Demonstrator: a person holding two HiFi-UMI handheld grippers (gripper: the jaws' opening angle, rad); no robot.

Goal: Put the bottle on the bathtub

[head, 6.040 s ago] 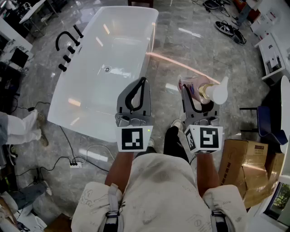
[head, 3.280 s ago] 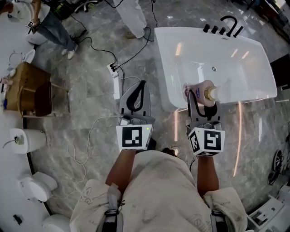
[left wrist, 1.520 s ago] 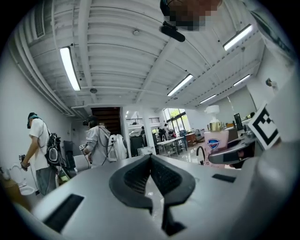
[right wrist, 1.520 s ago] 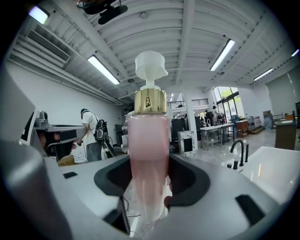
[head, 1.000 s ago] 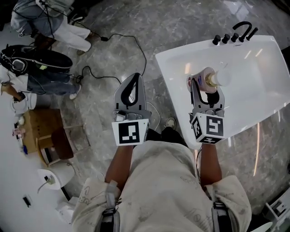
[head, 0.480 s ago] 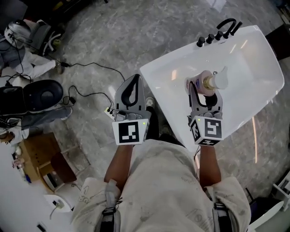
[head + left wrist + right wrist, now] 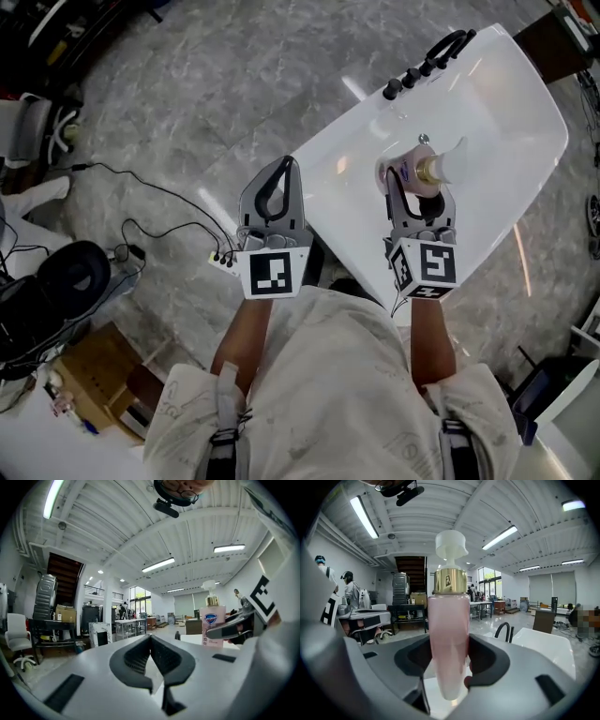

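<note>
**Head view:** The right claw, right of centre in the frame, is clamped on a pink pump bottle. It holds the bottle upright over the white bathtub, which runs from the middle to the upper right. Whether the base touches the tub cannot be told from this steep angle. The left claw sits left of centre, its jaws together and empty, beside the tub's near edge and over the grey floor. A black tap and a row of knobs stand on the tub's rim near the top of the frame. A cable trails across the lower left.

**Left gripper view:** The jaws meet at the tips in the lower middle of the frame, with nothing between them. The bottle shows at right, gripped from the side by the other claw.

**Right gripper view:** The bottle fills the centre, and both jaws press its pink body low down. The tub's white rim lies at lower right, with the tap just behind it.

By the look of it, the carry is nearly over and the placing has not yet been done. The next move likely calls for lowering the bottle, kept upright, onto a flat stretch of rim. The right claw should part its jaws only once the base sits firm, since a sloped or slick spot could let the bottle slide into the tub.
</note>
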